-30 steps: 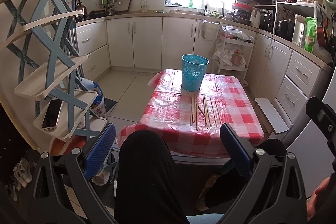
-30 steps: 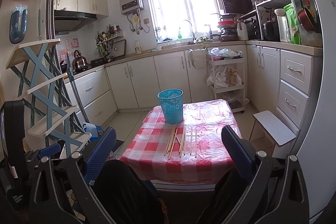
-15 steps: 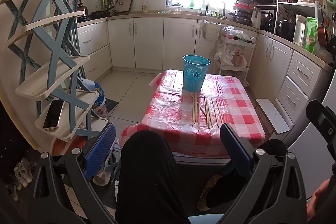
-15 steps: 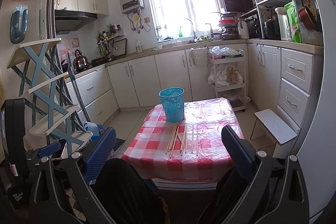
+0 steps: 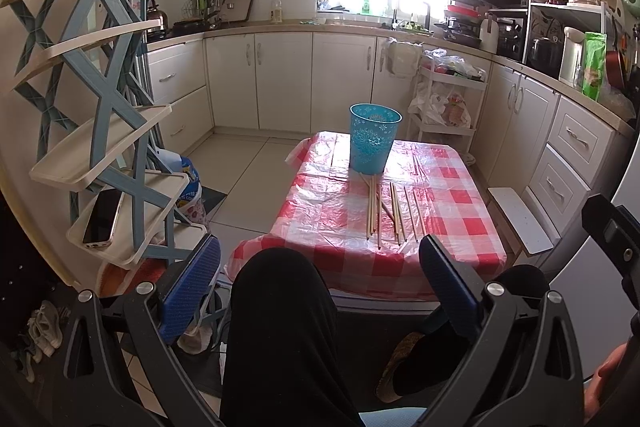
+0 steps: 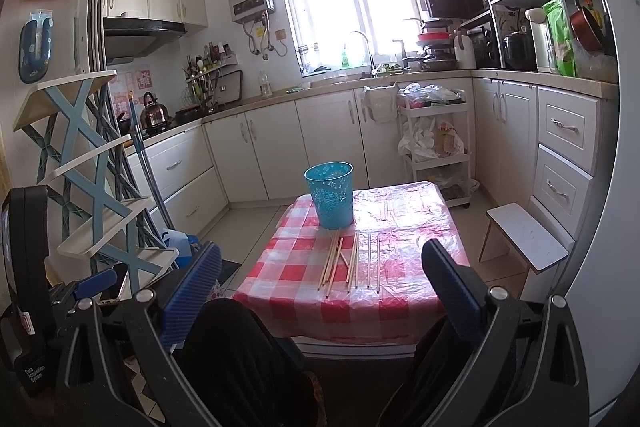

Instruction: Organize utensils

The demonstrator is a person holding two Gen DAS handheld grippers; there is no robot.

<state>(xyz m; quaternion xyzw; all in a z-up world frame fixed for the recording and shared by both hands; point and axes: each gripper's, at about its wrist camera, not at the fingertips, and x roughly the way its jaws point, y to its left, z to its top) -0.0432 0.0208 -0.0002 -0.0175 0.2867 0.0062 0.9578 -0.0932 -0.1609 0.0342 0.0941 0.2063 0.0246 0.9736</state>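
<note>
Left gripper [image 5: 320, 267] and right gripper [image 6: 322, 269] held wide apart, empty, well short of chopsticks [image 5: 390, 209] laid beside blue cup [image 5: 374, 137].

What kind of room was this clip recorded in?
A home kitchen: white cabinets under a counter, a sink tap at the window, a kettle on the stove, and a small checked-cloth table.
</note>
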